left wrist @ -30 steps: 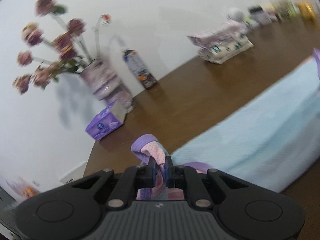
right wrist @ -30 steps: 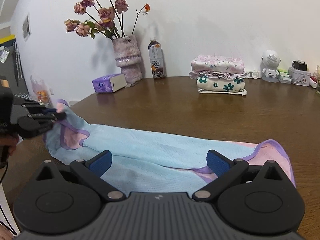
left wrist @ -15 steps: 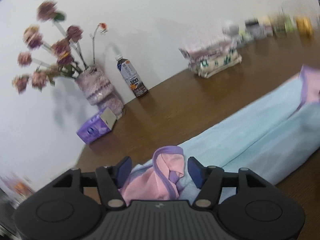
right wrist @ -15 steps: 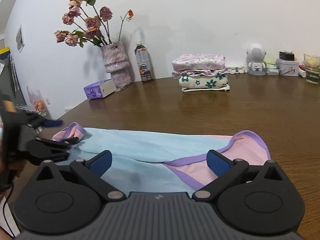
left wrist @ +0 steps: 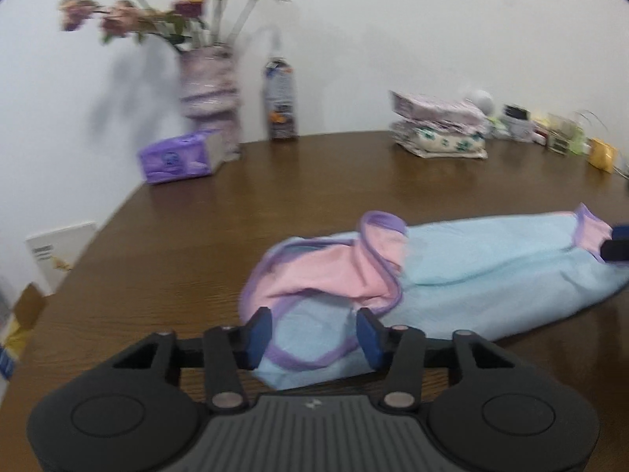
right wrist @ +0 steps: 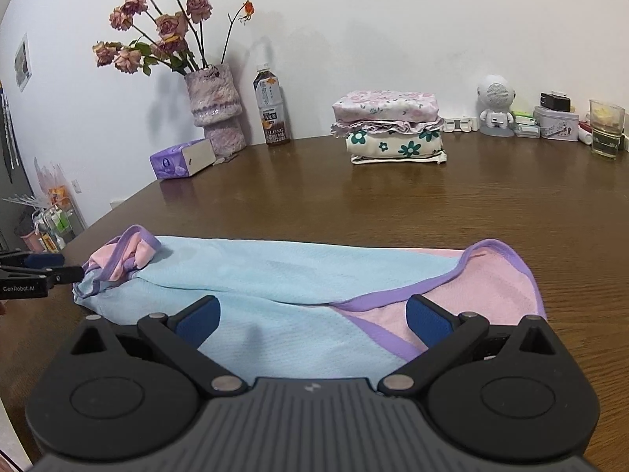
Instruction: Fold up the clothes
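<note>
A light blue garment (left wrist: 471, 275) with pink panels and purple trim lies stretched across the brown table (left wrist: 314, 196). My left gripper (left wrist: 314, 326) sits at its bunched pink end. The jaws are closing, with a blue trimmed corner lying between them, and the pads do not press on it. In the right wrist view the same garment (right wrist: 275, 275) runs left to right, and the left gripper (right wrist: 43, 265) shows at its left end. My right gripper (right wrist: 313, 314) hangs open over the garment's near edge by the pink right end, gripping nothing. Its fingertip (left wrist: 615, 242) shows at the far right of the left wrist view.
Along the wall stand a vase of dried roses (right wrist: 216, 110), a drink bottle (right wrist: 271, 110), a purple tissue box (right wrist: 181, 159) and a stack of folded clothes (right wrist: 389, 129). A small white figure (right wrist: 495, 106), tins and a glass (right wrist: 605, 129) crowd the back right. The table's curved edge runs at the left.
My left gripper let go of the pink and purple corner, opened wide, then began closing. It rolled level and drew back. The released end dropped onto the table. The right gripper stayed open.
</note>
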`<state>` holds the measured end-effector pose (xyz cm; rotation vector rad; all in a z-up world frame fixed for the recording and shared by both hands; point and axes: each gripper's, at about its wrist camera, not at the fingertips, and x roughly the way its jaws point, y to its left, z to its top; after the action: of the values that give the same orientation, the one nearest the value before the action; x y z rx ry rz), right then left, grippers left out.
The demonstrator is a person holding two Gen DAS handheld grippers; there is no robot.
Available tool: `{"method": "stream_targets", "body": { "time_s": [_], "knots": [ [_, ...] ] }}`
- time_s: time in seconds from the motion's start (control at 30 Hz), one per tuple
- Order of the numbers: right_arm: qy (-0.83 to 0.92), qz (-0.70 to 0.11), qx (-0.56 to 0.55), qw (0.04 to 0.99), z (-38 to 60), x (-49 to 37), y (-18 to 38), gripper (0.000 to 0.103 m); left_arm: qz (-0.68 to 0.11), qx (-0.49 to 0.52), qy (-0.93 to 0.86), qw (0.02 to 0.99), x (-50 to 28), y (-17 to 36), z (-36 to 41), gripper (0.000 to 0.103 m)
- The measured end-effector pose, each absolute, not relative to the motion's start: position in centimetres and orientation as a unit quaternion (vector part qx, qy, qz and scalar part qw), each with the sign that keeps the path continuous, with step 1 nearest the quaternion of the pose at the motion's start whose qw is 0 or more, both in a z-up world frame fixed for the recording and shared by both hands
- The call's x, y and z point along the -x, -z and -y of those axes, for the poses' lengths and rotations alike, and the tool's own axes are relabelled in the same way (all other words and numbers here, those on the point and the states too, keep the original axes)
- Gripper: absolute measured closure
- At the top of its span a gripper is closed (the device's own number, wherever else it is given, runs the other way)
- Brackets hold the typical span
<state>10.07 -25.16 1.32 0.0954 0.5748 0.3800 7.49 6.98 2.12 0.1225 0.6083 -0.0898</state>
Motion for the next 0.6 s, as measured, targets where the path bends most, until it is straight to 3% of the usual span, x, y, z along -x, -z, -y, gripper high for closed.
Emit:
{"method": "stream_targets", "body": {
  "time_s": [0.03,0.2,0.23,0.3,0.5,0.6],
  "knots": [
    [-0.185,-0.282,-0.043,0.940,24.8,-10.0,-1.4,0.001,-0.294,-0.064,0.059,0.952,-7.6,-2.0,-6.6,0.072],
    [-0.177,-0.283,-0.023,0.942,23.3,-9.7,-1.9,0.001,-0.280,-0.091,0.124,0.947,-8.3,-1.9,-4.9,0.074],
    [-0.174,-0.284,-0.021,0.943,23.2,-9.7,-1.9,0.001,-0.289,-0.098,0.135,0.943,-8.6,-1.7,-4.5,0.081],
    [-0.169,-0.285,-0.017,0.943,22.9,-9.7,-2.0,0.001,-0.290,-0.098,0.149,0.940,-8.7,-1.8,-4.4,0.084],
    [-0.158,-0.286,-0.008,0.945,22.5,-9.7,-2.4,0.001,-0.249,-0.077,0.157,0.953,-8.9,-4.0,-4.8,0.075],
    [-0.156,-0.287,-0.007,0.945,22.4,-9.9,-2.4,0.001,-0.249,-0.078,0.147,0.954,-10.8,-4.2,-4.4,0.077]
  ]
}}
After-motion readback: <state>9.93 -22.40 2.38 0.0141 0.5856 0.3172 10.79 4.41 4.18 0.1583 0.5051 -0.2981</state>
